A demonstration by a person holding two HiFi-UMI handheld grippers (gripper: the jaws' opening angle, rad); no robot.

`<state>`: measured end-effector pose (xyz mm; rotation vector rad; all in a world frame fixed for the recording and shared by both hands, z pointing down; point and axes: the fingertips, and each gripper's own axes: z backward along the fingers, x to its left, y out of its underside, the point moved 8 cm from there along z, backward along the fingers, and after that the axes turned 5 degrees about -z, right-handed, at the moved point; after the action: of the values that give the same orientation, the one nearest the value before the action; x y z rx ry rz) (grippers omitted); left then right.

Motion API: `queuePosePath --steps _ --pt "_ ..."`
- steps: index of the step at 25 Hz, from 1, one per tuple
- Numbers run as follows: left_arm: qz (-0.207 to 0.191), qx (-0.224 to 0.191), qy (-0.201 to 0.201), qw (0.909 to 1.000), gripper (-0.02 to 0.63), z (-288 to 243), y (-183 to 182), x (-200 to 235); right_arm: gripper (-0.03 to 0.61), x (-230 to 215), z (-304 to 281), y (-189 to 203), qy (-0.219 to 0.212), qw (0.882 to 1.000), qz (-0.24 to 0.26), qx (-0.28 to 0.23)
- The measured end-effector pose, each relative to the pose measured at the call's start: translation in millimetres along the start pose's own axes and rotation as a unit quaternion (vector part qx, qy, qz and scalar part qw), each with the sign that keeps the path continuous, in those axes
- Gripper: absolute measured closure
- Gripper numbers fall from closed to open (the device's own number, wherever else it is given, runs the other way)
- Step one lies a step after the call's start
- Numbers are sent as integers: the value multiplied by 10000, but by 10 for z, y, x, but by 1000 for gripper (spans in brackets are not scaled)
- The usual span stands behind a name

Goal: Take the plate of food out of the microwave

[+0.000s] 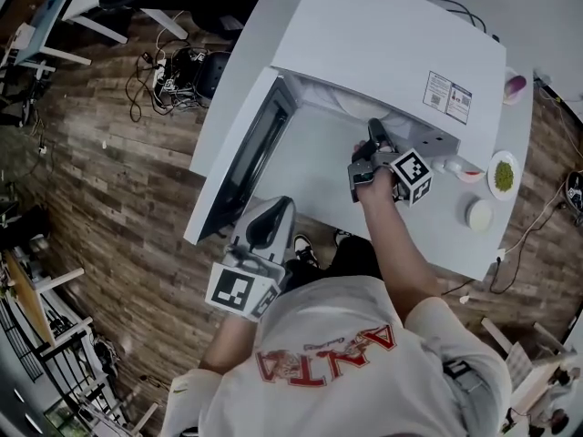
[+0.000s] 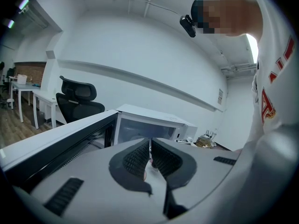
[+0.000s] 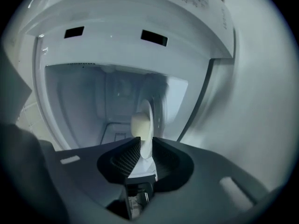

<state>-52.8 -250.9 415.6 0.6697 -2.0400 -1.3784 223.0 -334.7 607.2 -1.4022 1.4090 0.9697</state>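
- gripping the plate [image 3: 150, 110] of pale food [image 3: 140, 124] by its near rim, at the mouth of the microwave [image 3: 131, 13].
- pinching it in the right hand-held gripper [image 3: 145, 140], jaws narrowly apart, pressing on the rim, plate reaching straight ahead into the cavity.
- calling, probably, for a straight, level pull back over the surface [image 1: 455, 235].
- holding the left hand-held gripper [image 2: 150, 146] closed and empty, farther off beside the open door [image 1: 246, 153].

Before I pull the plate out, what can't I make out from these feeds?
Right gripper view: the plate shows edge-on and blurred; what the food is cannot be told.
Head view: the microwave roof and the right gripper hide the plate.
Left gripper view: the cavity is washed out, its lower part behind the left gripper.
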Motion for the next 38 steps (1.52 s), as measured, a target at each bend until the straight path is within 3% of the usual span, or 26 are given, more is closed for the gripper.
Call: queuePosePath --steps 12,21,27,30,34,38 --pt "117 43 30 9999 592 -1 53 75 558 -38 -147 1 310 9995 -36 -110" --pt "236 82 172 9995 592 19 90 69 560 -57 -6 52 362 9993 0 28" --pt "291 103 256 9992 592 30 85 71 554 -98 34 95 141 9998 90 106" --pt "292 130 257 9992 592 31 95 67 514 -108 -16 74 38 9999 96 70" --pt "280 134 240 9992 592 24 99 75 515 -150 -100 32 45 10000 -4 8" --pt "271 150 232 9993 592 19 89 85 557 -130 -90 14 -7 9999 -100 -33"
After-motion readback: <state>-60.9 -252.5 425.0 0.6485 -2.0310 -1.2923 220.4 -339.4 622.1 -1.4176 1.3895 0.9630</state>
